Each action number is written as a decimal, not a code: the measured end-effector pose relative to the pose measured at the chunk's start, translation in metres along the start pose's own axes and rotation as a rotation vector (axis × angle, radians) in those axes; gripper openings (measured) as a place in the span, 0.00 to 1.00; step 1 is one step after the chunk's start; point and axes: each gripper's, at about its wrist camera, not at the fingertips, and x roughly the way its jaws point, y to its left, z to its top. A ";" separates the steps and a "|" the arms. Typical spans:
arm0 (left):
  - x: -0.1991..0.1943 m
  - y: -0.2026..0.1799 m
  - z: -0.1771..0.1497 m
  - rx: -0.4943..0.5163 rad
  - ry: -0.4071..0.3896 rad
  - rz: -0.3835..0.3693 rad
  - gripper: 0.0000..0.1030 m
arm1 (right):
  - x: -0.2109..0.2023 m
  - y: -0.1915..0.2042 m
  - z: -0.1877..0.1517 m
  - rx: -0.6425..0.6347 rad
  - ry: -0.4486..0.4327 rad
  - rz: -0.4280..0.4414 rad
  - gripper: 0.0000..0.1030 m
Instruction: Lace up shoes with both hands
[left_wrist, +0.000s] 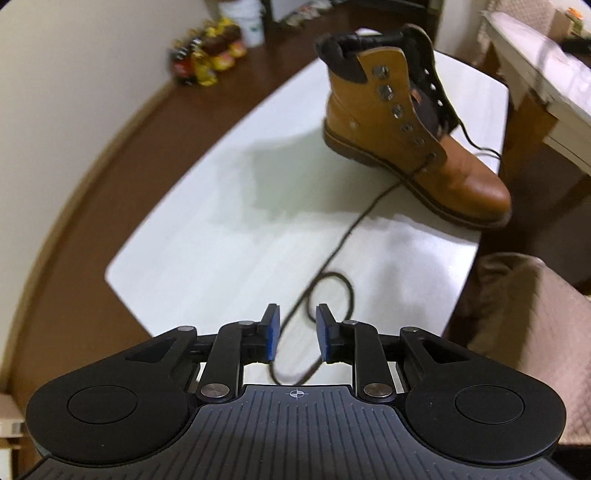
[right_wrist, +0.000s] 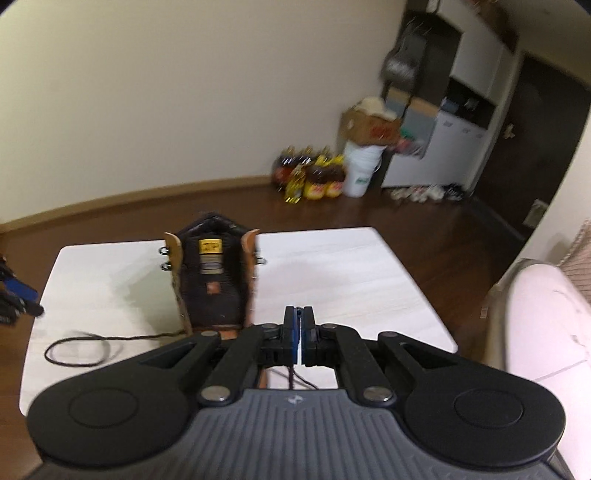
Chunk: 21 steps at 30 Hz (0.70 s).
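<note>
A tan leather boot (left_wrist: 399, 122) stands upright on the white table (left_wrist: 207, 236), its metal eyelets showing and its tongue slack. A dark lace (left_wrist: 354, 225) runs from the lowest eyelets across the table into a loose loop (left_wrist: 332, 291). My left gripper (left_wrist: 297, 332) hovers open over that loop; a strand passes between the blue pads without being pinched. In the right wrist view the boot (right_wrist: 214, 273) faces me tongue-on, and the loop (right_wrist: 77, 350) lies to its left. My right gripper (right_wrist: 299, 332) is shut, with a thin lace strand (right_wrist: 291, 376) trailing from under its pads.
The table's near right edge (right_wrist: 439, 325) meets a pale cushioned seat (right_wrist: 546, 317). On the brown floor by the wall stand drink bottles (right_wrist: 314, 177), a white bucket (right_wrist: 360, 170) and a cardboard box (right_wrist: 369, 125). A cloth-covered chair (left_wrist: 532, 317) sits beside the table.
</note>
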 end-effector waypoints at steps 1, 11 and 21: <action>0.001 0.002 0.003 0.001 0.001 -0.007 0.23 | 0.000 -0.001 0.005 0.000 -0.004 -0.008 0.02; -0.008 0.001 0.031 -0.044 -0.090 -0.110 0.23 | -0.023 -0.007 0.060 -0.054 -0.229 0.012 0.02; 0.024 -0.016 0.026 -0.168 -0.015 -0.158 0.23 | 0.080 0.067 -0.076 -0.087 0.192 0.348 0.02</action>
